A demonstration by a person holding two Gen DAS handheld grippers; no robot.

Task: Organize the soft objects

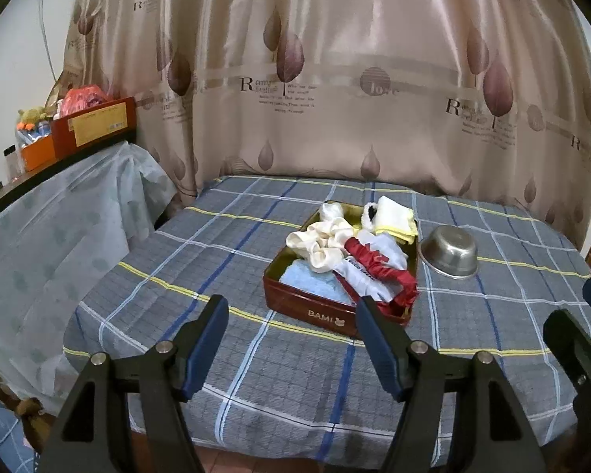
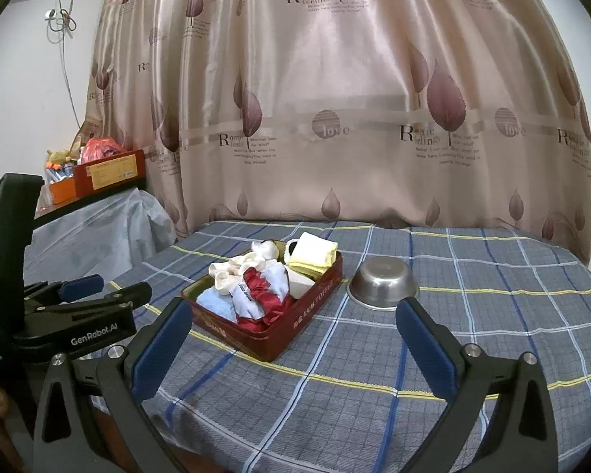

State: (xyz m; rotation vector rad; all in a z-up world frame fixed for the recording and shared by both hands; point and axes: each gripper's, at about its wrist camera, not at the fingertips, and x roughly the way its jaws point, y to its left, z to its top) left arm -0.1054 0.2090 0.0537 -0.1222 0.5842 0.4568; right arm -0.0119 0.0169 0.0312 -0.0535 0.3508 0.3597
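Far left, beside the curtain (image 1: 335,79), a covered shelf (image 1: 59,165) carries a red box (image 1: 98,124) and an orange box (image 1: 35,153) of odds and ends that are too small to make out. Next comes the left claw (image 1: 291,345), low over the near edge of the bed (image 1: 177,260), its jaws spread wide with nothing between them. Ahead of it on the checked cover lies the red tin (image 1: 327,313), heaped with soft things: a blue towel (image 1: 311,282) in the near corner, a cream scrunchie (image 1: 323,242) on top, a red-and-white cloth (image 1: 374,272) spilling toward the near right corner, and a folded yellow cloth (image 1: 394,216) at the far end. Just beside the tin to the right a steel bowl (image 1: 449,252) sits upside down on the cover. The right claw (image 2: 295,339) hovers rightmost, also wide and empty, well short of the tin (image 2: 279,335). This looks like the start: nothing is lifted, and neither claw touches the pile. The next move likely calls for one claw to reach forward and pinch a single item from the top, the scrunchie (image 2: 232,270) or the yellow cloth (image 2: 313,256) being the freest, without dragging its tangled neighbours. What lies under the heap is hidden, and the white item (image 1: 331,211) at the far left corner is hard to identify; where the things are meant to go cannot be told.
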